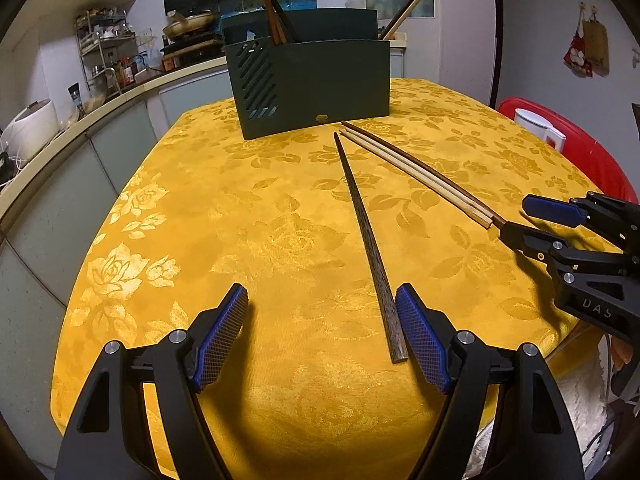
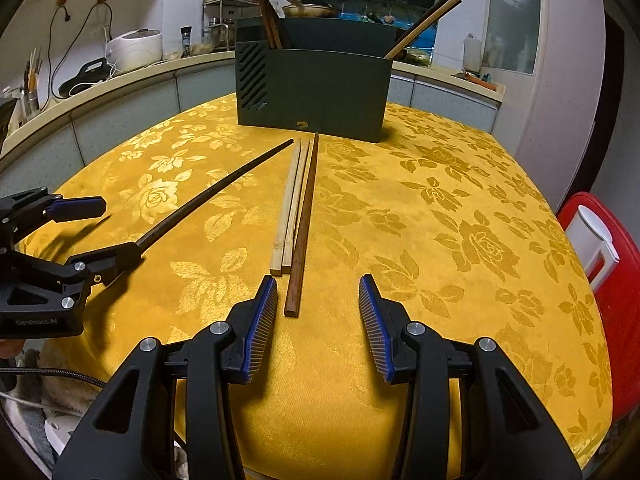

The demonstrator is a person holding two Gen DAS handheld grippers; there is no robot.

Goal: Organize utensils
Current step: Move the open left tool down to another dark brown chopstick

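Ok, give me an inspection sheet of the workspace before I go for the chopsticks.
Surface: table under a yellow floral tablecloth.
Job's things: dark green utensil holder at the far side, chopsticks already standing in it; dark chopstick lying alone; two pale chopsticks and a reddish-brown chopstick lying side by side.
Clutter: nothing seen on the cloth.
Grippers: left hand-held gripper open, the dark chopstick's near end between its jaws, beside one pad; right hand-held gripper open, the reddish-brown chopstick's near end between its jaws.
Cables: braided cable below the table edge.
Surroundings: kitchen counter, rice cooker, red lidded container.
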